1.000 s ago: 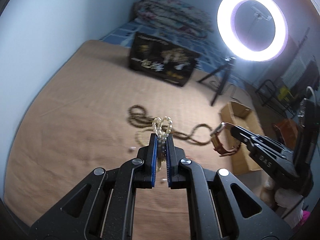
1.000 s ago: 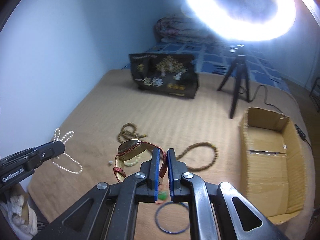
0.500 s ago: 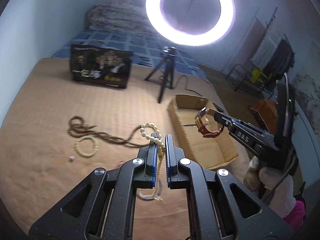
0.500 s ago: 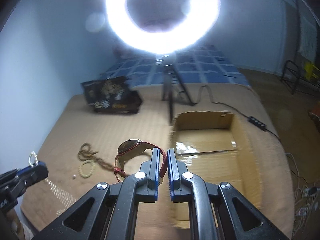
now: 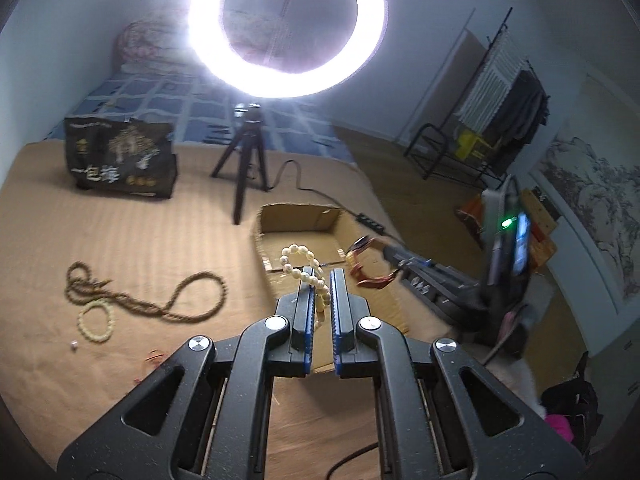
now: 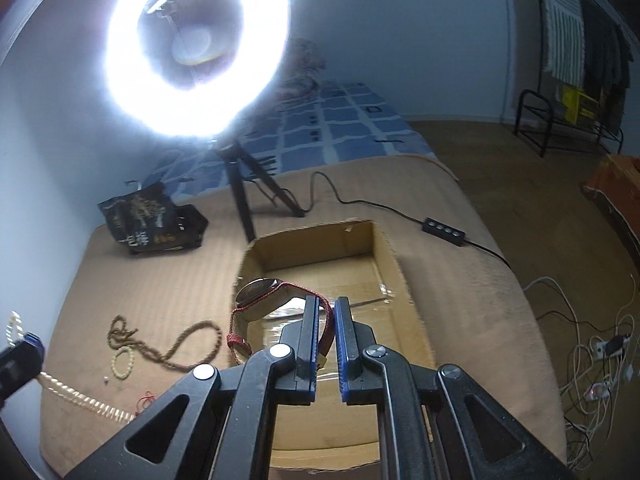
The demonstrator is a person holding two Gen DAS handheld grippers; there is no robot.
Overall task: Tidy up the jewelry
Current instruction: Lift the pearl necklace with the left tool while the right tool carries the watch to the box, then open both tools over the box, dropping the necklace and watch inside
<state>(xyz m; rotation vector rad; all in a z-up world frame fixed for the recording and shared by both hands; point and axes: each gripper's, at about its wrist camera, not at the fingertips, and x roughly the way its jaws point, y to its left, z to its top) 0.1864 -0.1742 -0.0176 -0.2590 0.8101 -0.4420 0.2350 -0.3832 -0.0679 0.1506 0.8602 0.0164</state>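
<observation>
Left tongs (image 5: 320, 280) pinch a cream pearl strand (image 5: 298, 264); right tongs (image 6: 326, 308) pinch a seemingly red-strapped watch (image 6: 260, 290).

Two wrist fisheyes, each angled down along its fingers (close, lower frame); both share cardboard box (image 5: 298, 216) (image 6: 384, 248) and ring light (image 5: 288, 28) (image 6: 196, 48).

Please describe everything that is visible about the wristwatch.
The wristwatch has a round metal-looking case and a red-brown strap that looks like leather. The right gripper has its jaws shut on the strap, so the watch hangs in the air, case tilted to the left, the loose strap end curling down. It is above the open cardboard box, touching nothing else. Its dial cannot be read.
</observation>
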